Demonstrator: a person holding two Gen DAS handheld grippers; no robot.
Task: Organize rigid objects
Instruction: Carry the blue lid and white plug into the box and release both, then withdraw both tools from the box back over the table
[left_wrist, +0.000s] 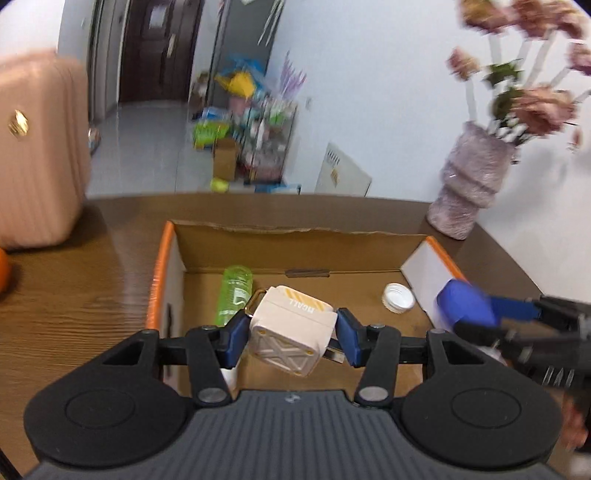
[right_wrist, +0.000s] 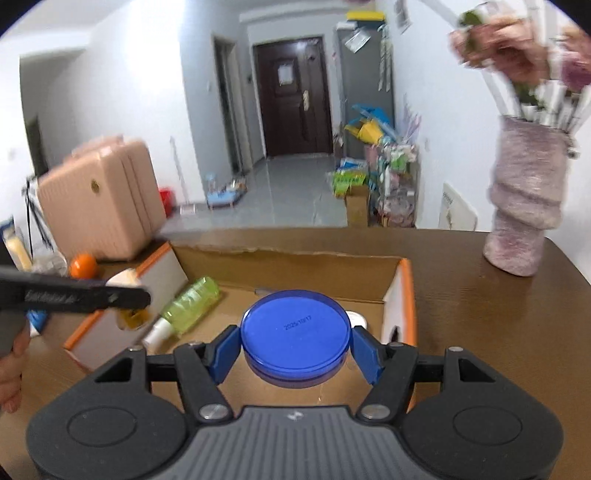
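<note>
Left wrist view shows the left gripper (left_wrist: 293, 334) part-closed on a white case (left_wrist: 291, 328), its pads pressing the case's two sides; the case hangs tilted over the near half of the cardboard box (left_wrist: 295, 243). Directly below and beyond it lies open box floor, with a green bottle (left_wrist: 236, 295) lying lengthwise toward the far wall on the left and a white cap (left_wrist: 399, 297) to the right. Judging from this, the drop turns on that gap: the case sits above the space between bottle and cap.

Right wrist view has the right gripper (right_wrist: 295, 350) clamped wider on a blue jar (right_wrist: 295, 338), lid facing up, above the box's right part, near the cap (right_wrist: 356, 318). Both loads are over the box; neither touches the floor.
</note>
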